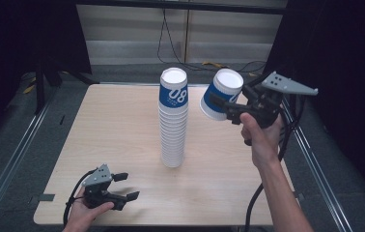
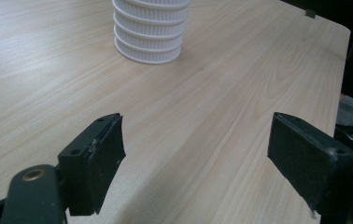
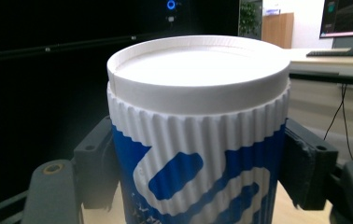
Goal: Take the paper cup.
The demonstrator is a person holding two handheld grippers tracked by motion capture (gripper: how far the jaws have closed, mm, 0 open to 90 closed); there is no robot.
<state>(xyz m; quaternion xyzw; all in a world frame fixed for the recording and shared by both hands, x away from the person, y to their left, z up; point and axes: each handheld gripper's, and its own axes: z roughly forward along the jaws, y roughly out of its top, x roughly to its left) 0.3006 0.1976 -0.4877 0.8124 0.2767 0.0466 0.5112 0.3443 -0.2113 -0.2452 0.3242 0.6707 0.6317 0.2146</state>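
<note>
High view: the right gripper (image 1: pixel 224 107), held above the table (image 1: pixel 122 125) at about two o'clock from the stack of paper cups (image 1: pixel 174 116), has its jaws clamped on the ribbed wall of a single blue-and-white paper cup (image 1: pixel 220 94), which is tilted and clear of the stack. The right gripper view shows that cup upside down, base uppermost, a pad on either side. The left gripper (image 1: pixel 125 186) rests at seven o'clock near the table's front edge, jaws wide apart with nothing between them.

Black cables (image 1: pixel 167 38) trail across the floor at twelve o'clock; metal rails (image 1: pixel 7 169) flank the sides.
</note>
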